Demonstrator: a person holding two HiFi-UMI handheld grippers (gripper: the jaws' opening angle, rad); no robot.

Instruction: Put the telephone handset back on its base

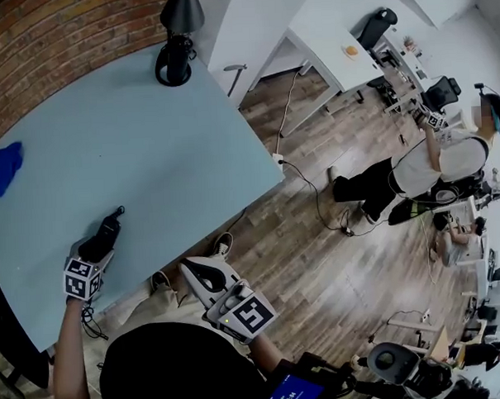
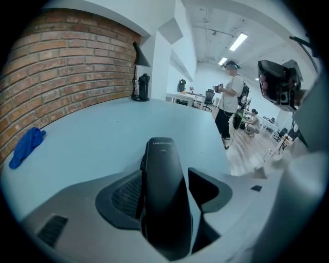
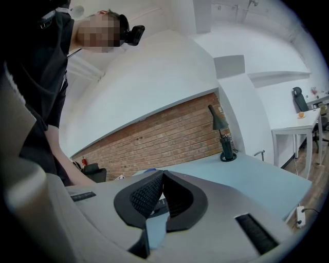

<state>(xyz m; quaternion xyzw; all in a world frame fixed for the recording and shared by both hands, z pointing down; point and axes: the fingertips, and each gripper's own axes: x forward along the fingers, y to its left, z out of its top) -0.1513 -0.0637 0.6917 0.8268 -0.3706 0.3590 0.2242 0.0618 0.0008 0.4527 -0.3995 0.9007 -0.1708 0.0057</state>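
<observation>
The black handset [image 1: 110, 225] [image 2: 164, 195] lies lengthways between the jaws of my left gripper [image 1: 101, 241] [image 2: 167, 180], low over the pale blue table [image 1: 148, 141] near its front left. It rests against the left pad, and a gap shows between it and the right pad, so the gripper is open. A black upright object on a round foot [image 1: 175, 61] [image 2: 143, 87] stands at the table's far corner under a lamp; I cannot tell whether it is the base. My right gripper [image 1: 195, 270] [image 3: 162, 174] hangs off the table's front edge, shut and empty.
A blue cloth [image 1: 5, 168] [image 2: 28, 146] lies at the table's left edge by the brick wall [image 2: 61, 67]. A person [image 1: 430, 166] stands on the wooden floor to the right, among white desks, chairs and a trailing cable [image 1: 316, 192].
</observation>
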